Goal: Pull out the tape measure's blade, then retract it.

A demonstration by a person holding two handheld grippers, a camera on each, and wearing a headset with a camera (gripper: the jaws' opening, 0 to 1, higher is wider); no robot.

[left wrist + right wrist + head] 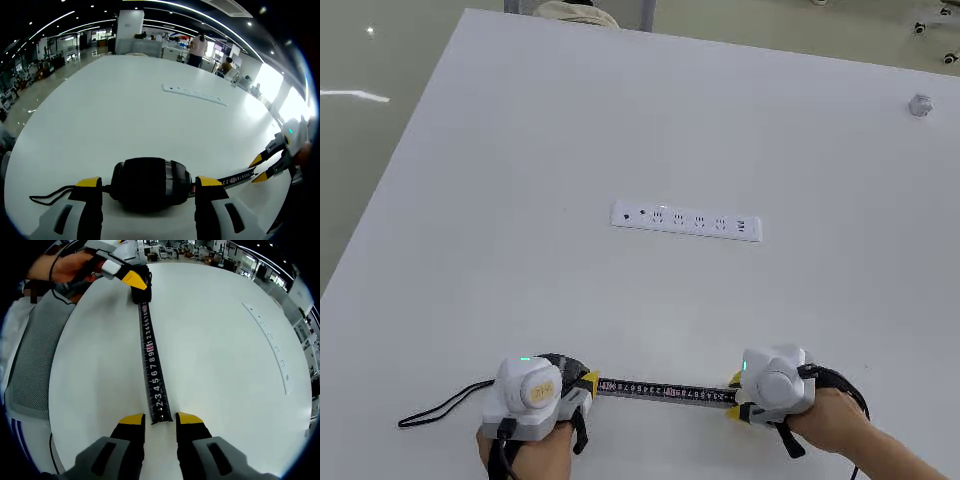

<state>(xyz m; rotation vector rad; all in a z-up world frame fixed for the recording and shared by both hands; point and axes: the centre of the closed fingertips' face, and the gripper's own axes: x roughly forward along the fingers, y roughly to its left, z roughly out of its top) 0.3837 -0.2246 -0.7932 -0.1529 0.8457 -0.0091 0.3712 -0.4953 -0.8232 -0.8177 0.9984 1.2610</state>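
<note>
White workbench (620, 120), near edge: left gripper (149, 181) clamps the black tape measure case (145, 192) between its jaws; the blade (150, 350) runs flat from the case to the right gripper (160, 418), whose jaws pinch its tip.

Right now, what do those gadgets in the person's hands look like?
Both the left gripper and the right gripper have rounded white bodies, grey jaws with yellow tips, and a small green light. Black straps wrap behind each.
</note>
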